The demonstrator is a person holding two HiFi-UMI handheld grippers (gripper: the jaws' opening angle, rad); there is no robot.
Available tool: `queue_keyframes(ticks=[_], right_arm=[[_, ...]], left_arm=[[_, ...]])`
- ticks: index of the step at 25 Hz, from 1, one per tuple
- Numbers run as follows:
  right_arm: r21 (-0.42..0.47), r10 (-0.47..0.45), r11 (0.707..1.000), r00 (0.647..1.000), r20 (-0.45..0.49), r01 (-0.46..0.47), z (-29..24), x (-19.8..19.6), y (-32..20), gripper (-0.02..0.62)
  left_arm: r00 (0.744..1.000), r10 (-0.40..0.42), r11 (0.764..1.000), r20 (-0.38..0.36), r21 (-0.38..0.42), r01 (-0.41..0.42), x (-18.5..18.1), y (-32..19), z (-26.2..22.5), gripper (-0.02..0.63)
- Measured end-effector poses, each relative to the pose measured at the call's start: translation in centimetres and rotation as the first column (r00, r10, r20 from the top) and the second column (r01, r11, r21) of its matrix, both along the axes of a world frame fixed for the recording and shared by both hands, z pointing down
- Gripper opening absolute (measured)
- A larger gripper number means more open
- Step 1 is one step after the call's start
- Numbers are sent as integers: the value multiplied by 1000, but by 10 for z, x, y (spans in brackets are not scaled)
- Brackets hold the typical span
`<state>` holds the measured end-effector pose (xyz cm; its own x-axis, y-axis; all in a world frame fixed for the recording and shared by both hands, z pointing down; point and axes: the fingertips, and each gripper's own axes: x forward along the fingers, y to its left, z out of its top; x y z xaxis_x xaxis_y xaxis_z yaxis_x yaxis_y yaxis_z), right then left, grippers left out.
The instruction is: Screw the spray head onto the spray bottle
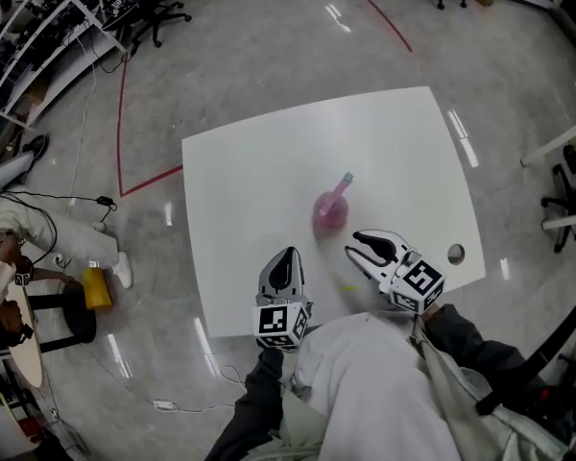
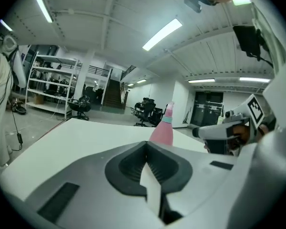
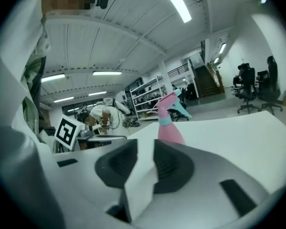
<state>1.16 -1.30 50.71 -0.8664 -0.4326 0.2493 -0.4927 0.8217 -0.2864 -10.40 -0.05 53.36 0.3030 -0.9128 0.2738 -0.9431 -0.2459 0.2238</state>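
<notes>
Head view, bottle: the pink spray bottle [image 1: 330, 209] stands upright near the middle of the white counter [image 1: 250, 171], with the spray head [image 1: 347, 178] on top.
Head view, grippers: the left gripper [image 1: 286, 255] and right gripper [image 1: 357, 243] hover over the near side, both short of the bottle and touching nothing.
Left gripper view: jaws clenched together on nothing; the bottle is straight ahead, past the tips.
Right gripper view: jaws partly apart with only bare counter between them; a teal collar [image 3: 165, 120] rings the bottle's neck.
Seating: the head sits on the neck, but whether it is threaded tight is too small to tell.
Handling: probably light, smooth plastic that tips easily and gives under a hard squeeze.
Hold: steady the wide lower body with one gripper and turn at the collar with the other, not at the trigger.
</notes>
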Motion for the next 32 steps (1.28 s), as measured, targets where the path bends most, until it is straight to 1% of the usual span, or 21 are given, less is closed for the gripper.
queue_keyframes(ticks=[1,2,3,5,8,12,18,25,32], right_arm=[[3,31,999,999,29,-32,-6,4,-3,5],[4,55,998,997,51,-55,-10,7,-5,-6],[4,74,997,996,55,-74,-13,9,-8,-6],[14,105,994,994,22,-105,-11,10,-13,-6],[29,127,992,992,-7,-126,-8,12,-16,-6],[47,128,991,991,-45,-126,1,15,-11,-6],[17,132,991,987,-90,-131,18,16,-5,-6],[9,122,993,987,-103,-121,22,9,-9,-6],[-6,131,991,985,-110,-132,26,12,-11,-6]], left_arm=[[1000,8,1000,2,1,-8,2,1,0,5],[1000,15,1000,0,0,-15,3,2,0,5],[1000,21,1000,-4,-1,-21,4,2,0,5],[999,32,999,-11,-1,-32,5,1,-1,5],[999,54,999,-8,5,-54,10,-1,-4,5],[996,86,996,4,2,-86,19,2,-2,5],[995,96,995,8,-14,-95,23,6,4,5],[995,104,994,12,-23,-103,21,1,7,5],[994,105,994,21,-35,-105,22,1,9,5]])
